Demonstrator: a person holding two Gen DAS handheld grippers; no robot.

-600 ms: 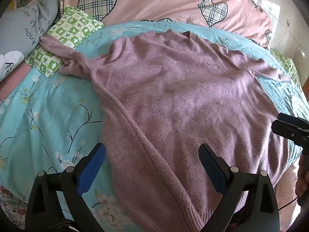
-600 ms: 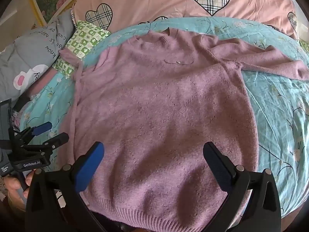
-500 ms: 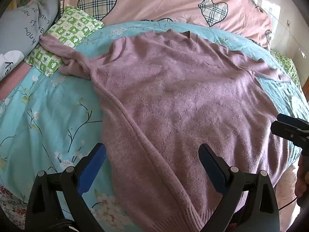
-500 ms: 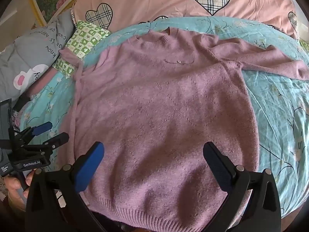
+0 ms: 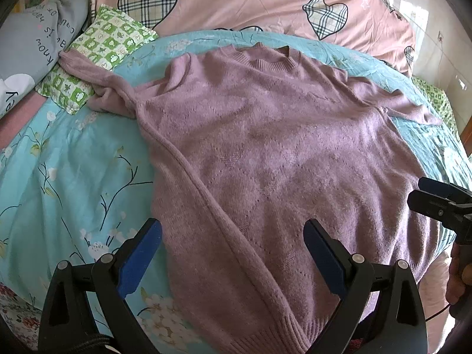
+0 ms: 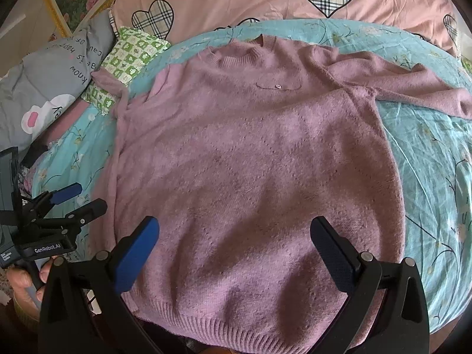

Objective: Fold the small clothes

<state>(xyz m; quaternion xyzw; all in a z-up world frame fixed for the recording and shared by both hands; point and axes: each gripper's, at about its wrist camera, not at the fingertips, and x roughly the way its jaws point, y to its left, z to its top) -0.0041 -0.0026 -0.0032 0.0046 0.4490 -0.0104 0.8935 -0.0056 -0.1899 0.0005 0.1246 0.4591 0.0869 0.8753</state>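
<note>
1. Mauve knit sweater (image 5: 280, 159) lies face up and spread flat on the bed's turquoise floral cover (image 5: 67, 177), collar toward the pillows, ribbed hem (image 6: 265, 324) at the near edge. Likely laid out this way so folding can start; no fold made yet.
2. One sleeve (image 5: 91, 73) trails off to the sweater's left and drapes over a green checked pillow (image 5: 115, 38). The other sleeve (image 6: 413, 88) stretches out sideways across the cover.
3. Left gripper (image 5: 233, 253) hovers above the hem-side corner of the body, fingers wide apart, holding nothing.
4. Right gripper (image 6: 236, 253) hangs over the lower middle of the body, fingers likewise spread wide and empty.
5. Judgement: both sit poised to come down on the hem or sides.
6. Beyond: pink quilt with plaid hearts (image 5: 265, 3), grey printed pillow (image 6: 59, 73).
</note>
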